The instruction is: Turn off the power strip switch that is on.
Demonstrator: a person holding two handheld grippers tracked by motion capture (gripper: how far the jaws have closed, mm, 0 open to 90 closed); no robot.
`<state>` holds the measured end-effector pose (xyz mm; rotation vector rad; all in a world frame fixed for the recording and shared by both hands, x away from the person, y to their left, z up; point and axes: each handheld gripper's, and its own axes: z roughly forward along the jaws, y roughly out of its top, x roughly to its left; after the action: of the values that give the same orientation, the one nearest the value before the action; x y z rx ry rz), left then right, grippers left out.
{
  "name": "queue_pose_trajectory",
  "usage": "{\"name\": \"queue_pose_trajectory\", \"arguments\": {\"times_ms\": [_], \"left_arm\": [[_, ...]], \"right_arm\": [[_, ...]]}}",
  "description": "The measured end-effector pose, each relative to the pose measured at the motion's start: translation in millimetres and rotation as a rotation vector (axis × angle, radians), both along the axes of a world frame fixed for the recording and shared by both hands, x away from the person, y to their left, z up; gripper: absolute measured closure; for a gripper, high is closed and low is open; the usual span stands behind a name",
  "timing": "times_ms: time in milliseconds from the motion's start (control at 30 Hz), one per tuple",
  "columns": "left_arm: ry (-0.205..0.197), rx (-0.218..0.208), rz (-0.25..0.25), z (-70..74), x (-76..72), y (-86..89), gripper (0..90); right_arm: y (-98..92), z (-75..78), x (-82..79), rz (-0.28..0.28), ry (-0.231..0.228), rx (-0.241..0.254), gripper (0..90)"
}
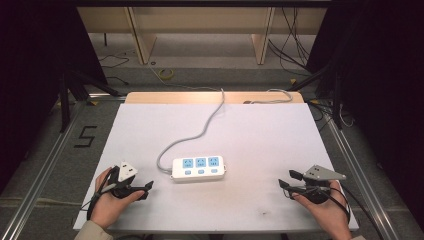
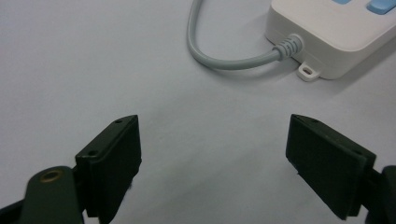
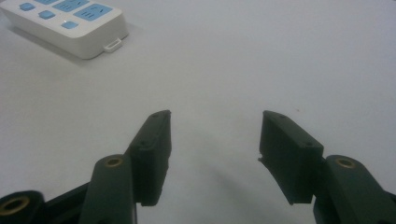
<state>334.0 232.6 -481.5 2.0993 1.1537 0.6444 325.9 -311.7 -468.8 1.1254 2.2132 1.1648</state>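
Left claw wide open and empty, right claw likewise, power strip mid-table between them, nearer the left, long axis claw to claw, cord trailing off its left end.

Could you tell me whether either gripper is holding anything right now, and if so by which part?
Nothing is held. The left gripper and the right gripper both stand open over bare table, apart from the power strip.
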Motion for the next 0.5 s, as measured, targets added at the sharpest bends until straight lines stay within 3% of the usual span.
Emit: {"name": "queue_pose_trajectory", "arguments": {"times_ms": [200,500], "left_arm": [[0.0,0.013,-0.002,0.5,-1.3,-0.5,19.1],[0.0,0.012,0.008,1.0,-1.8,-0.1,20.4]], "right_arm": [[2.3,2.7,1.0,0.013,0.003,-0.015,51.1],[3.2,10.6,1.9,0.026,-0.015,-0.029,73.1]]}}
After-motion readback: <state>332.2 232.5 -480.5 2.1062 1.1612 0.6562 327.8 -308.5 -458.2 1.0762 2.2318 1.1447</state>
